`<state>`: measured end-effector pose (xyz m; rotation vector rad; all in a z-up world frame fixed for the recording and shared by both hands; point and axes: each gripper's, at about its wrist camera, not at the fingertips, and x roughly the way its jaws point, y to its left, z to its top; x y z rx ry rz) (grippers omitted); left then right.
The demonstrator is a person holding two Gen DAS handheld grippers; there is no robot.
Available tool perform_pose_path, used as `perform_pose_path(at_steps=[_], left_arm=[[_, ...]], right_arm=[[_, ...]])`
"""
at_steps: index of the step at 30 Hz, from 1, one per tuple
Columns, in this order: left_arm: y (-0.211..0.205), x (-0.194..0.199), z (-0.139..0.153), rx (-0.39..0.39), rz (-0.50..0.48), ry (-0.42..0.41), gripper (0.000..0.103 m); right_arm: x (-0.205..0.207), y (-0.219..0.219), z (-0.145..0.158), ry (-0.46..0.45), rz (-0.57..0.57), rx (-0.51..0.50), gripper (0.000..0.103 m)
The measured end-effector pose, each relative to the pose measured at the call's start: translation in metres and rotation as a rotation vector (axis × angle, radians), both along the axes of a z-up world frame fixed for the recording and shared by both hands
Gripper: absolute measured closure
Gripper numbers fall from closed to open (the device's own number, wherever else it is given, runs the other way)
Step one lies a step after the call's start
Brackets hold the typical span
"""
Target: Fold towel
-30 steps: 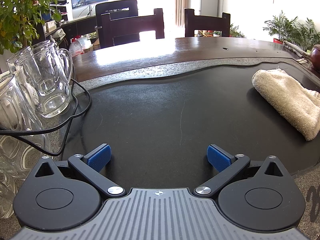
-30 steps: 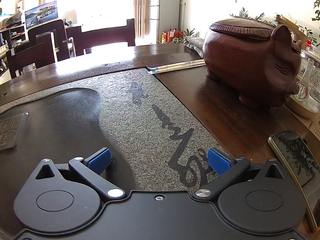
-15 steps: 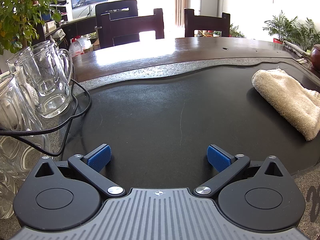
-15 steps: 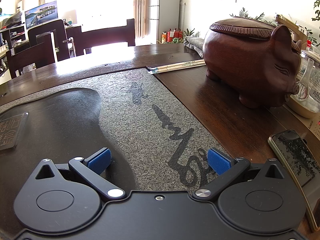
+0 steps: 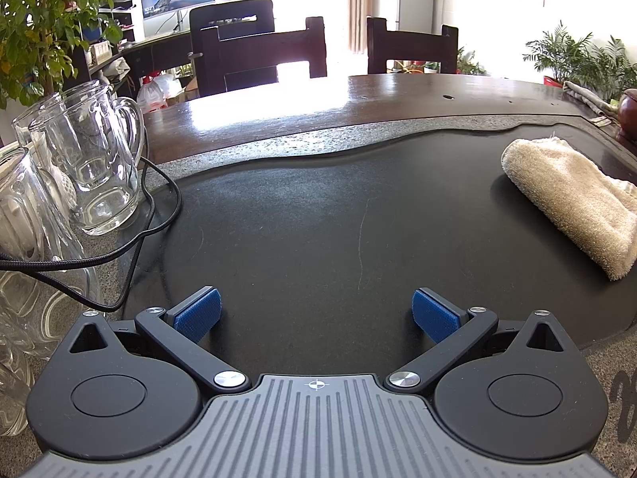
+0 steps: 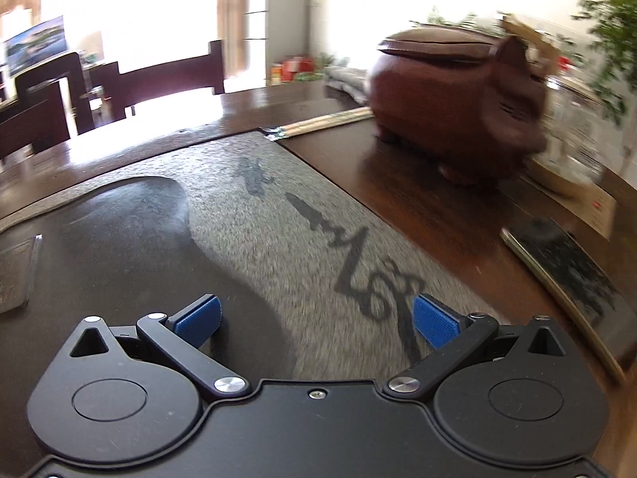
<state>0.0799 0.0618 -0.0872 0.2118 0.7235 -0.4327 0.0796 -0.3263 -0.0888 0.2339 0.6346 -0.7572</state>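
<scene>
A beige towel point(image 5: 573, 199) lies bunched in a long roll on the black stone slab point(image 5: 318, 219), far right in the left wrist view. My left gripper point(image 5: 316, 314) sits low over the slab's near edge, open and empty, well left of the towel. No towel shows in the right wrist view. There my right gripper point(image 6: 316, 316) hangs open and empty above the grey speckled border point(image 6: 278, 219) of the slab, and the picture is blurred by motion.
Glass mugs point(image 5: 91, 159) and a black cable point(image 5: 119, 247) crowd the left edge. A carved wooden pig point(image 6: 458, 107), wrapped chopsticks point(image 6: 318, 123), a phone point(image 6: 565, 267) and glassware stand on the wooden table to the right. Dark chairs point(image 5: 258, 51) line the far side.
The right wrist view has gone blurred and tilted, with the pig shifted down and the scene rotated; the right gripper is moving. The left gripper and the towel have stayed put.
</scene>
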Motion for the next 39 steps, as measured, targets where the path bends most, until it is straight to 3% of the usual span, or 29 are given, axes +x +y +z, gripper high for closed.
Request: perform_pose_path(at_steps=[39], left_arm=[[0.0003,0.0000,0.0000,0.002,0.000,-0.001,0.000]], right_arm=[[-0.0041,0.0095,-0.0006,0.002,-0.010,-0.002,0.000]])
